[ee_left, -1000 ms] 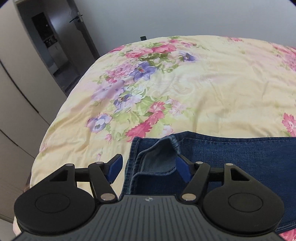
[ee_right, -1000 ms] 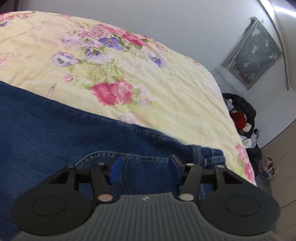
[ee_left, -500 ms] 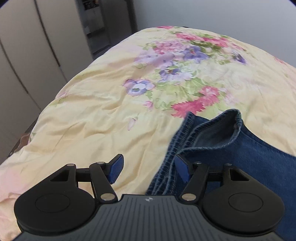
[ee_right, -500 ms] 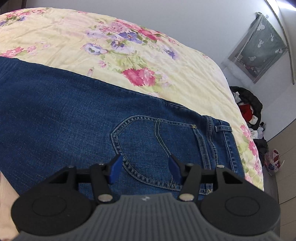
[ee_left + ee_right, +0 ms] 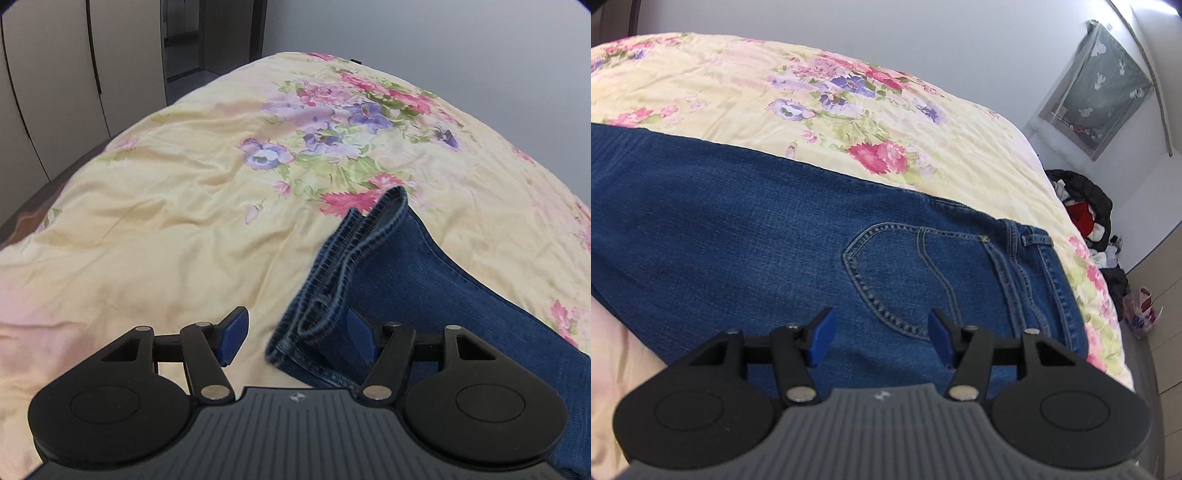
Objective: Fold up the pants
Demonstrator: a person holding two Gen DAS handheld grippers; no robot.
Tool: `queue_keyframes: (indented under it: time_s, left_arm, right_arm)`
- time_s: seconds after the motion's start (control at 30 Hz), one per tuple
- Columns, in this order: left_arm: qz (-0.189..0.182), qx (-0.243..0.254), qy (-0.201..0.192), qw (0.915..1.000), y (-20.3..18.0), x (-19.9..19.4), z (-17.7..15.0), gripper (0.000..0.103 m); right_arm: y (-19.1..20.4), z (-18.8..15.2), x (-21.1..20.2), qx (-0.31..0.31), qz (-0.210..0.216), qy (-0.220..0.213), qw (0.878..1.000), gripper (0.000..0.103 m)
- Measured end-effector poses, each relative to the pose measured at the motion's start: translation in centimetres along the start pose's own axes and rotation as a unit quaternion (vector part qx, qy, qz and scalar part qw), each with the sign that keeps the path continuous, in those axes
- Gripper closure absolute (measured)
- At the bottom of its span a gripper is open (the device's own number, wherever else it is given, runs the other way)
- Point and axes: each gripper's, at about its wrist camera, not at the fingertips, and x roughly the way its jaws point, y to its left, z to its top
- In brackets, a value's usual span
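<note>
Both tools risen, splayed over jeans (image 5: 775,221).

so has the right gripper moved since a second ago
Yes. The right gripper has pulled back from the waistband of the jeans; the back pocket now shows.

- The left gripper (image 5: 293,339) is held low and level, its jaws spread wide apart.
- Its blue pads (image 5: 233,334) face each other across the gap, clamping nothing.
- The right gripper (image 5: 881,338) is tipped forward and down, jaws likewise wide apart.
- Its blue fingertips (image 5: 820,336) close on nothing.
</note>
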Motion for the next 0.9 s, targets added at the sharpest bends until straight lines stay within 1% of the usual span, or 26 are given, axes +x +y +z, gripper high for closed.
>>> queue_keyframes:
  time_s: [0.07,0.17,0.27,0.37,0.4,0.43,0.47,0.5,0.53,0.63,0.67,0.77,0.83,0.9]
  left_arm:
    - [-0.014,-0.021,0.012,0.9996,0.1,0.4,-0.7,0.031]
    - [-0.025,-0.047,0.023,0.9983,0.4,1.6,-1.5,0.037]
    - [-0.036,-0.074,0.02,0.9964,0.7,2.9,-1.9,0.049]
    - [-0.036,-0.095,0.019,0.9947,1.0,3.9,-1.9,0.055]
    - [-0.034,-0.096,0.017,0.9946,1.0,4.1,-1.8,0.061]
    - [-0.031,-0.091,0.012,0.9953,0.9,4.1,-1.8,0.077]
    - [-0.03,-0.082,0.004,0.9962,0.7,3.9,-1.7,0.085]
    - [-0.03,-0.077,-0.004,0.9966,0.4,3.6,-1.6,0.087]
    - [-0.032,-0.078,-0.011,0.9964,0.3,3.2,-1.4,0.091]
    - [-0.041,-0.068,-0.039,0.9961,-0.4,1.1,-0.8,0.094]
    - [-0.045,-0.066,-0.048,0.9957,-0.6,0.1,-0.4,0.094]
    - [-0.057,-0.073,-0.069,0.9933,-0.3,-2.3,0.9,0.094]
    - [-0.051,-0.064,-0.063,0.9946,-0.1,-2.3,1.4,0.094]
    - [-0.024,-0.043,-0.039,0.998,-0.4,-1.2,1.2,0.095]
  right_arm:
    - [0.4,-0.4,-0.4,0.009,0.006,-0.004,1.0,0.051]
    - [1.0,-1.1,-1.3,0.015,0.019,-0.006,1.0,0.052]
    - [1.2,-1.8,-2.1,0.015,0.022,-0.005,1.0,0.053]
    - [1.1,-2.6,-2.8,0.026,0.022,0.004,0.999,0.06]
    - [1.0,-2.8,-3.0,0.031,0.024,0.008,0.999,0.061]
    - [1.0,-3.1,-3.3,0.035,0.027,0.01,0.999,0.061]
    - [1.1,-3.3,-3.5,0.038,0.028,0.01,0.999,0.061]
    - [1.2,-3.6,-3.8,0.038,0.029,0.01,0.999,0.061]
    - [1.3,-3.8,-3.9,0.036,0.029,0.01,0.999,0.061]
    - [1.7,-4.2,-3.8,0.037,0.029,0.018,0.999,0.061]
    - [1.8,-4.2,-3.8,0.04,0.031,0.023,0.998,0.064]
    - [1.9,-4.5,-4.1,0.051,0.037,0.032,0.998,0.065]
    - [2.0,-4.7,-4.6,0.054,0.042,0.031,0.997,0.065]
    - [2.3,-5.2,-4.9,0.054,0.049,0.033,0.997,0.065]
